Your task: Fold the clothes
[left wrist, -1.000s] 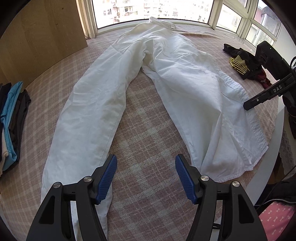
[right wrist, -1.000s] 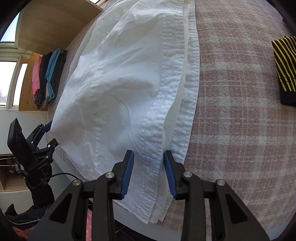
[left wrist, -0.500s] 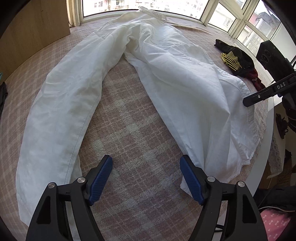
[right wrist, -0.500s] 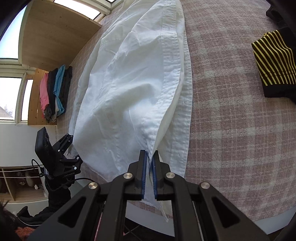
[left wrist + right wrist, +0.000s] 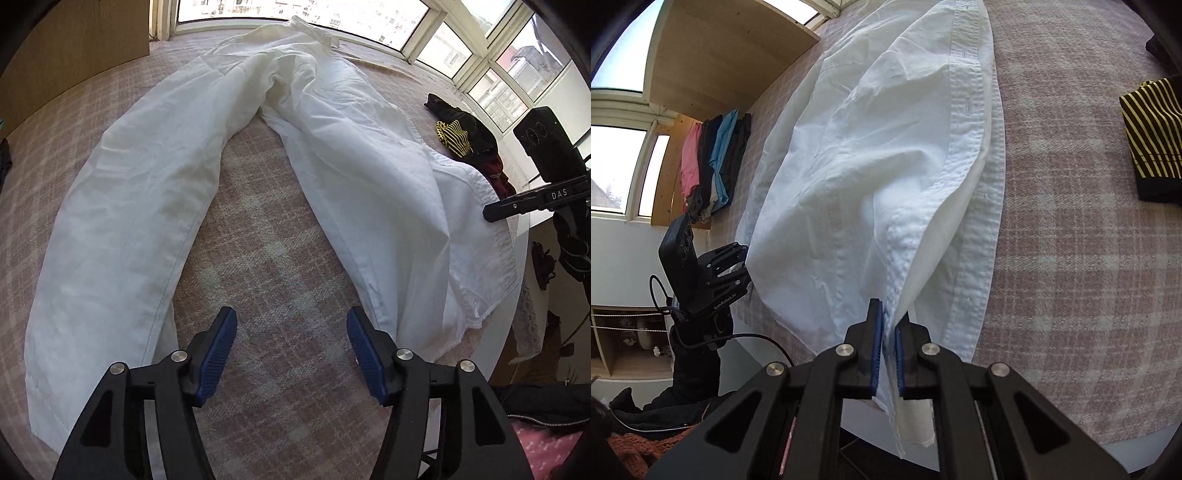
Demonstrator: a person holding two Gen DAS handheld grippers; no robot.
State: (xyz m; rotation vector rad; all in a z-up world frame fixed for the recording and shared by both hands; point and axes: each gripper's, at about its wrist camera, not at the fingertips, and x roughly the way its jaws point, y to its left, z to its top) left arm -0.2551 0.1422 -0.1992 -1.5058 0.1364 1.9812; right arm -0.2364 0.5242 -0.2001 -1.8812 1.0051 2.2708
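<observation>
A white shirt (image 5: 332, 155) lies spread on the pink plaid bed cover (image 5: 266, 258), collar far, one sleeve (image 5: 122, 221) stretched to the near left. My left gripper (image 5: 291, 347) is open and empty above the bare cover between the sleeve and the shirt body. My right gripper (image 5: 888, 343) is shut on the shirt's button placket (image 5: 905, 236) near the hem and lifts that front edge off the layer beneath. The right gripper also shows in the left wrist view (image 5: 532, 199) at the shirt's right edge.
A black and yellow striped garment (image 5: 1152, 129) lies on the cover to the right of the shirt, also in the left wrist view (image 5: 458, 136). Folded clothes (image 5: 713, 162) are stacked by a wooden panel. The bed's edge (image 5: 1126, 446) runs just below the hem.
My right gripper closed on the shirt's placket and has raised it. My left gripper shifted right, from the sleeve end toward the gap beside the shirt body.
</observation>
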